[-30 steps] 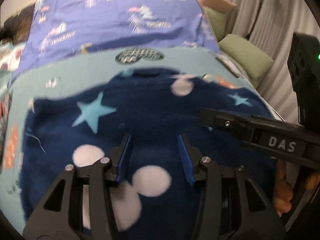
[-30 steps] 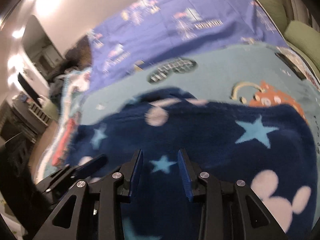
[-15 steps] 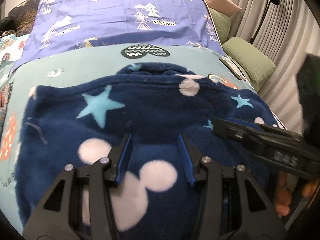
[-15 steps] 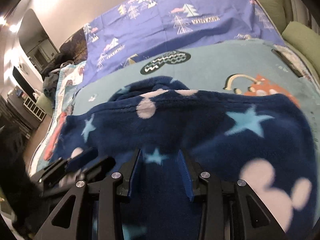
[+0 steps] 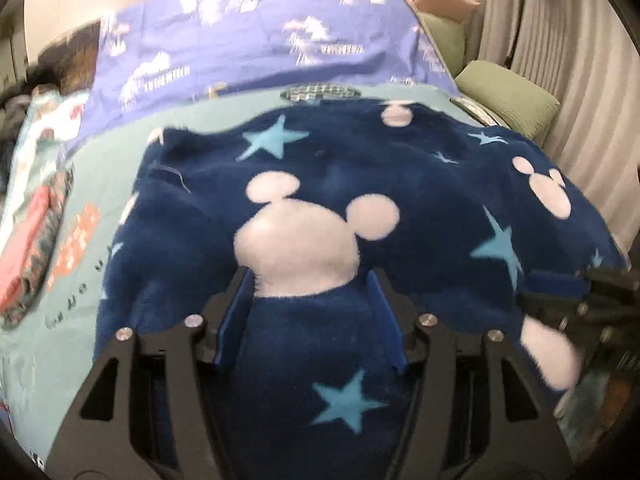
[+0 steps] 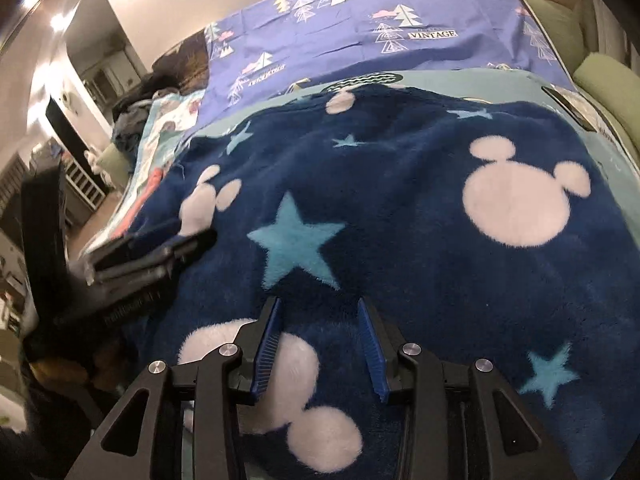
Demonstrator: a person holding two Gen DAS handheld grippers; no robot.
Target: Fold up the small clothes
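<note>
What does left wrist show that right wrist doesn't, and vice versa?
Left wrist only: the curtains on the right and a peach pillow. Right wrist only: the lit room at left with a dark doorway, and "VINTAGE" readable on the purple sheet. Both: the navy fleece garment, the teal blanket, green pillows, and each other's gripper. The left gripper is opening, fleece between its fingers.

purple sheet's print (image 5: pixel 256 56) motion-blurred, fleece garment's near edge (image 6: pixel 440 440) cut off
</note>
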